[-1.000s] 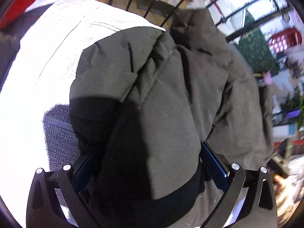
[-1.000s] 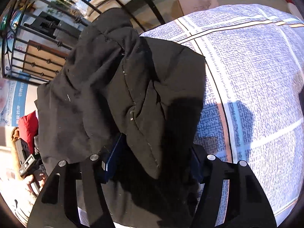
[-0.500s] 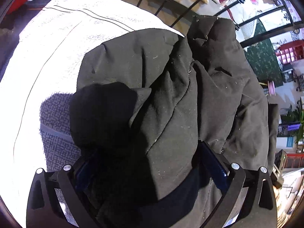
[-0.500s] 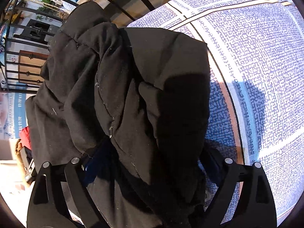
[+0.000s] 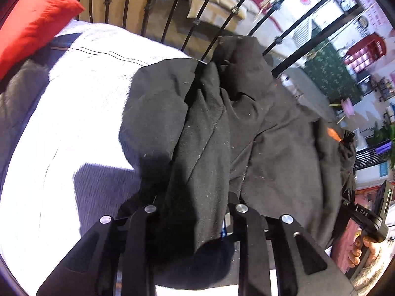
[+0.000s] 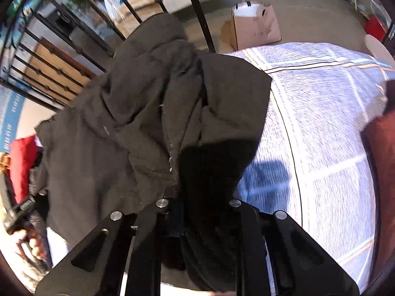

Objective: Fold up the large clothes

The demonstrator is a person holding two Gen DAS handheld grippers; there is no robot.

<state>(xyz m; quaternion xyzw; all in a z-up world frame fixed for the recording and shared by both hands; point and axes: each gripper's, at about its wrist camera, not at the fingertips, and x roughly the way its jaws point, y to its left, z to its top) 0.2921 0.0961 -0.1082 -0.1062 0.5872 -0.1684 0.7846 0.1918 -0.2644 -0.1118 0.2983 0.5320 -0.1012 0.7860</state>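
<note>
A large dark grey-black garment (image 5: 222,128) lies bunched on a bed with a white and blue patterned cover (image 5: 81,113). My left gripper (image 5: 195,209) is shut on a thick fold of the garment near the bed's front edge. In the right wrist view the same garment (image 6: 153,113) hangs in folds from my right gripper (image 6: 197,203), which is shut on another part of its edge. The fingertips of both grippers are hidden in cloth. The other gripper and the hand holding it show at the edge of each view.
A black metal bed rail (image 5: 222,24) runs behind the garment. A red pillow (image 5: 32,22) lies at the far left corner of the bed. A brown paper bag (image 6: 254,27) stands on the floor beyond the bed. Shelves and furniture stand farther off.
Both grippers have closed from wide open onto folds of the garment. The cloth has gathered between the fingers and pulled up and toward me. Both views have tilted up.
</note>
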